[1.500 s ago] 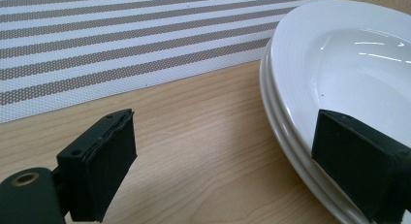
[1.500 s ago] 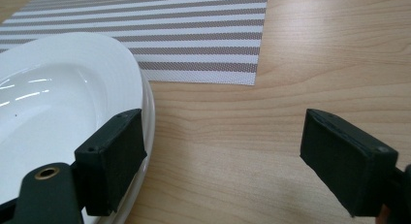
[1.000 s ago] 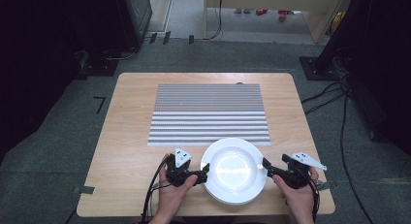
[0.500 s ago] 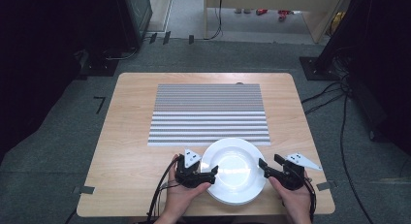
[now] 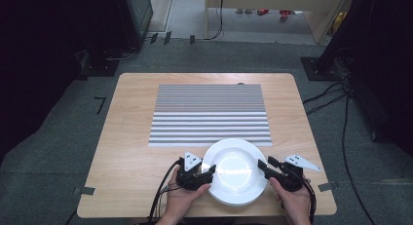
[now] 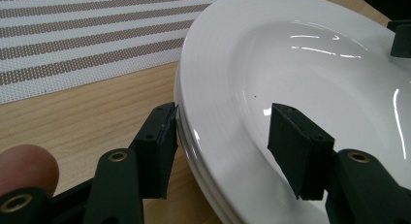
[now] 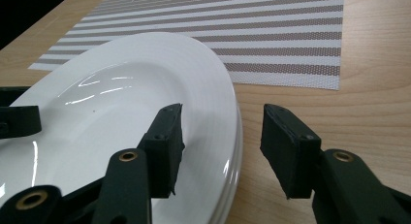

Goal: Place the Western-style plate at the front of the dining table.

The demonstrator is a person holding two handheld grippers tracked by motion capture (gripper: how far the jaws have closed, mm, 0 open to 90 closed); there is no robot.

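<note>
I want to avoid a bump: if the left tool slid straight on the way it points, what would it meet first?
Probably the white plate: the left tool straddles its rim, its jaws just closing, one outside, one over the bowl. Farther across sits the right tool; depth is unclear.

you get an evenly lit table (image 5: 126,152) in the high view, bright from overhead, while the floor on both sides falls into near black. a round patch of glare sits in the hollow of the white plate (image 5: 234,170), and in the two gripper views the same light breaks into thin curved streaks on its glaze. shadows under the plate's rim are soft and short. the high view is a little soft and grainy. in the left gripper view the fingertip (image 6: 26,168) at your lower left is a blur, and the striped mat (image 7: 271,35) in the right gripper view softens toward its far edge.
</note>
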